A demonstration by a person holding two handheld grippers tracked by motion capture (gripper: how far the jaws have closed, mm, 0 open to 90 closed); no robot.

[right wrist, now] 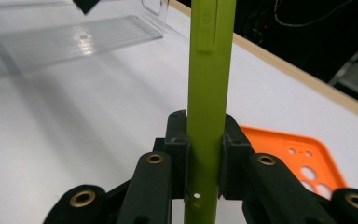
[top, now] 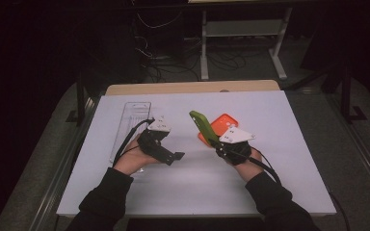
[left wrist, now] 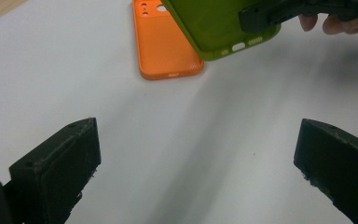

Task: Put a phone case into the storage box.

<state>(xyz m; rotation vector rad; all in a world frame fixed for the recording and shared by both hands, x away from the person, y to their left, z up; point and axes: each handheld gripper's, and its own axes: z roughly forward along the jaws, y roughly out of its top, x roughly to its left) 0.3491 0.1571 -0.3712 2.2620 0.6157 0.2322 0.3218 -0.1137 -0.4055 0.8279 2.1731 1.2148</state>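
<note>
My right gripper [top: 215,143] is shut on a green phone case [top: 202,124], lifted off the table and tilted up on its edge. Its two jaws clamp the case's thin side [right wrist: 208,93] from either flank. Under and behind it an orange phone case [top: 221,125] lies flat on the white table, camera holes visible [right wrist: 307,163]. My left gripper [top: 176,157] hovers to the left of both cases, its jaws wide apart with nothing between them [left wrist: 196,158]. From there the orange case [left wrist: 163,42] and the green case [left wrist: 214,28] sit ahead.
A clear plastic tray [top: 127,127] lies at the left of the white table [top: 270,168], beside the left hand. A wooden edge [top: 192,87] runs along the table's far side. Beyond it are table legs and cables on a dark floor.
</note>
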